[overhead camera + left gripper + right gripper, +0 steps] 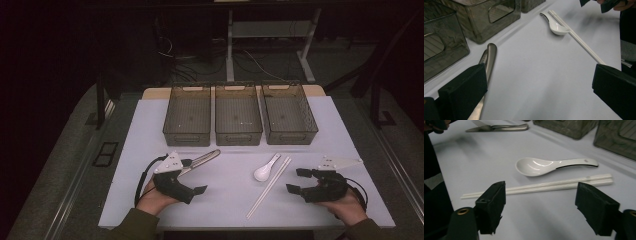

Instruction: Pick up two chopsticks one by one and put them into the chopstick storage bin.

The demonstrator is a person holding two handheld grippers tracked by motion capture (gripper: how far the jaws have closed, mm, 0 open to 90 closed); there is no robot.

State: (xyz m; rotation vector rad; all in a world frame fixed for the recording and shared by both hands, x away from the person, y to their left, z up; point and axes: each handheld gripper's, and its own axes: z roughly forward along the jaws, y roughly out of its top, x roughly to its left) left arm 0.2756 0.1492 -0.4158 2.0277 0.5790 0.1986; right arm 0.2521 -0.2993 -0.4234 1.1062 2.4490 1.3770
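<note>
A white ceramic spoon (265,170) and a pair of white chopsticks (270,188) lie side by side on the white table cover (225,200), right of centre. A metal utensil (202,159) lies left of centre; its handle (490,56) runs past one jaw of my left gripper (194,176). That gripper (539,92) is open over bare cover. My right gripper (297,180) rests to the right of the chopsticks, open with nothing between its jaws. In the right gripper view (544,207) the chopsticks (541,186) lie just beyond the jaws, with the spoon (536,167) behind them.
Three see-through grey bins stand in a row at the back of the cover: left (187,138), middle (238,138), right (291,137). Beyond the table are dark floor, cables and white desk legs (230,45). A person's hands hold both grippers at the near edge.
</note>
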